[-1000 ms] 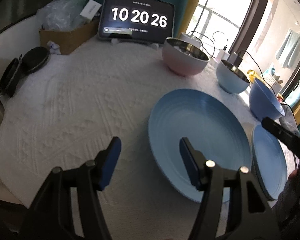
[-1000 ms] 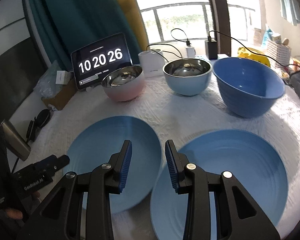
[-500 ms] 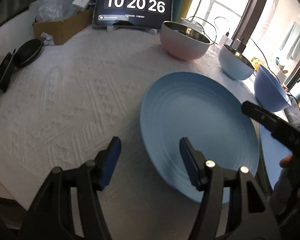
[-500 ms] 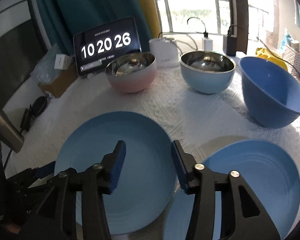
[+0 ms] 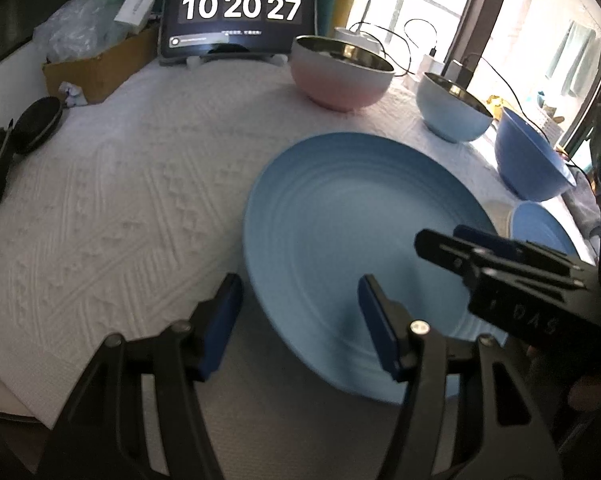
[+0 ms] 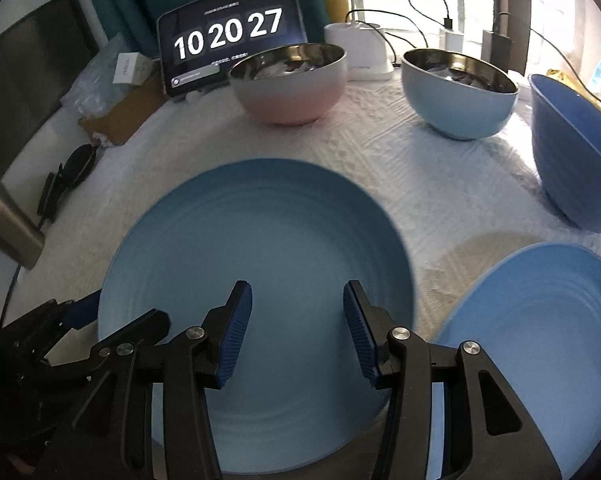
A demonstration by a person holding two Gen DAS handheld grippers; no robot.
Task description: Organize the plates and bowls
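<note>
A large light-blue plate [image 5: 352, 224] [image 6: 260, 240] lies on the white cloth. My left gripper [image 5: 296, 320] is open, straddling the plate's near-left rim. My right gripper [image 6: 296, 332] is open and hovers over the plate's near part; it also shows in the left wrist view [image 5: 496, 264] from the right. A second blue plate [image 6: 540, 332] [image 5: 540, 228] lies to the right. Behind stand a pink bowl [image 6: 288, 84] [image 5: 340, 76], a light-blue bowl [image 6: 460, 96] [image 5: 452, 112] and a dark-blue bowl [image 6: 576, 160] [image 5: 532, 160].
A tablet clock [image 5: 236, 12] [image 6: 228, 36] stands at the back. A cardboard box with plastic bags [image 5: 96, 60] sits back left. Black round items [image 5: 32, 124] lie at the left table edge. A white charger with cables [image 6: 360, 52] stands behind the bowls.
Both grippers have closed in on the left plate. My right gripper has swung left from between the plates to over this plate and has opened wider.
</note>
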